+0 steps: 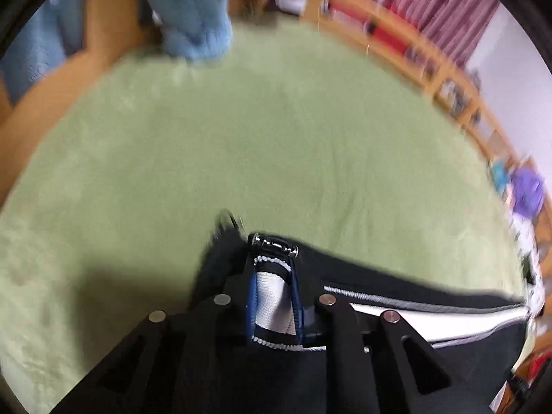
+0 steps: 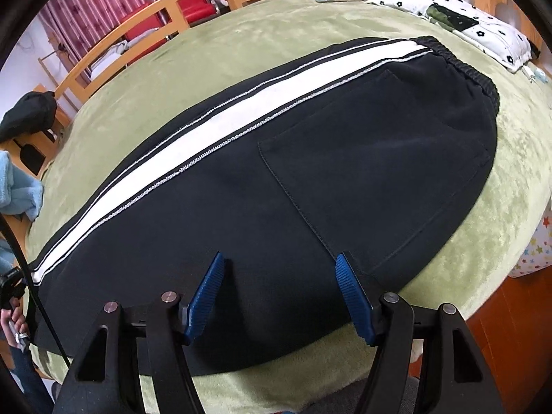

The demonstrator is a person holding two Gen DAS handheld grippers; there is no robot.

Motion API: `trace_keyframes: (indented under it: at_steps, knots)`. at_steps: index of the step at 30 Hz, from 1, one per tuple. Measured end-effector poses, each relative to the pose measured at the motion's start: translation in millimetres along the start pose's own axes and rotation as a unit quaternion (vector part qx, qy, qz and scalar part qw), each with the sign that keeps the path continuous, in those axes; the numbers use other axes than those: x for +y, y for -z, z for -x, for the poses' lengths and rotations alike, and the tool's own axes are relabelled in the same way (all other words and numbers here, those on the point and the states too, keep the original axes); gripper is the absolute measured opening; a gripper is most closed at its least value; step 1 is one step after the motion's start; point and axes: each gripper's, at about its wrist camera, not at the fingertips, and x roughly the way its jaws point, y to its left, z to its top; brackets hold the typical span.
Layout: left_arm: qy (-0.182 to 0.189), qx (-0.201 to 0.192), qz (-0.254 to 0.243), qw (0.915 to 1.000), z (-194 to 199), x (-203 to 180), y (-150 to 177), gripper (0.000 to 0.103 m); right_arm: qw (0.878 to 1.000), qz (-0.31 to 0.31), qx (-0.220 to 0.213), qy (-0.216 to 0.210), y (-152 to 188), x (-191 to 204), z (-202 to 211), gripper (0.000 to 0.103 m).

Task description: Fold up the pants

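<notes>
Black pants [image 2: 310,179] with a white side stripe [image 2: 193,134] lie flat along the green bed cover [image 2: 241,34], waistband [image 2: 459,65] at the far right. My right gripper [image 2: 279,257] hovers just over the near edge of the pants, open, its blue pads [image 2: 207,293] apart with nothing between them. In the left wrist view, my left gripper [image 1: 274,276] is shut on the leg end of the pants [image 1: 396,286]; white stripe fabric [image 1: 272,300] shows pinched between the blue pads, and a small shiny metal piece [image 1: 272,241] sits at the fingertips.
Wooden bed rails [image 2: 145,24] border the far side. Pillows [image 2: 459,20] lie beyond the waistband. A fluffy blue cloth [image 1: 193,10] hangs at the bed's end, and a black garment [image 2: 27,114] rests outside the rail. A hand [image 2: 13,317] shows at the left edge. The floor [image 2: 507,314] is red-brown.
</notes>
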Motion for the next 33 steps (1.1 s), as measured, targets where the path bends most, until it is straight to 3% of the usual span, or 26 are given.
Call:
trace_keyframes:
  at_steps: [2, 4, 7, 9, 11, 14, 18, 20, 22, 23, 26, 30, 33]
  knots:
    - [0.023, -0.029, 0.017, 0.9992, 25.2, 12.0, -10.2, 0.015, 1.0, -0.005, -0.005, 0.002, -3.0, 0.3, 6.1, 0.066]
    - [0.035, -0.02, 0.041, 0.9984, 17.0, 23.2, -12.8, 0.016, 1.0, -0.008, -0.021, -0.012, -5.5, 0.4, 15.5, 0.066]
    - [-0.013, 0.032, 0.027, 0.999, -17.0, 19.7, -4.4, 0.02, 0.999, 0.0, -0.032, -0.035, -4.6, 7.4, 17.6, 0.068]
    - [-0.042, 0.03, 0.021, 0.9984, -10.7, 13.3, -1.9, 0.035, 0.999, 0.016, -0.018, -0.023, -2.6, 14.6, 6.7, 0.068]
    - [-0.06, 0.014, 0.013, 0.998, 8.7, 5.5, 1.3, 0.05, 0.999, 0.029, 0.026, 0.014, 1.3, 20.8, -17.5, 0.069]
    - [-0.054, -0.007, -0.02, 0.9983, 41.1, -10.3, 13.8, 0.056, 0.997, 0.049, 0.024, 0.046, 4.0, 34.6, -26.0, 0.071]
    - [-0.028, -0.002, -0.061, 0.9977, 61.4, -30.0, 47.8, 0.066, 0.999, 0.047, -0.006, -0.003, 0.6, 47.9, -10.9, 0.074]
    - [-0.043, 0.022, -0.068, 0.9965, 53.5, -29.0, 66.6, 0.066, 0.998, 0.061, -0.012, -0.021, 2.0, 55.8, -10.9, 0.075]
    - [-0.087, 0.074, -0.054, 0.9921, 31.6, -19.2, 86.3, 0.066, 0.997, 0.072, 0.001, -0.02, 6.4, 61.1, -20.4, 0.076]
    - [-0.085, 0.087, -0.051, 0.9913, 28.4, -17.3, 93.4, 0.065, 0.996, 0.085, 0.016, -0.009, 8.4, 64.8, -29.6, 0.076]
    - [-0.086, 0.077, -0.066, 0.9911, 40.8, -21.2, 101.5, 0.066, 0.992, 0.122, 0.023, 0.014, 7.2, 74.8, -36.0, 0.076]
    - [-0.083, 0.07, -0.052, 0.9927, 66.3, -24.4, 109.6, 0.066, 0.993, 0.102, 0.01, -0.051, 1.1, 72.6, -16.9, 0.076]
    - [-0.081, 0.071, -0.035, 0.9936, 77.1, -19.3, 115.4, 0.066, 0.994, 0.094, -0.004, -0.057, 2.1, 70.9, -10.0, 0.076]
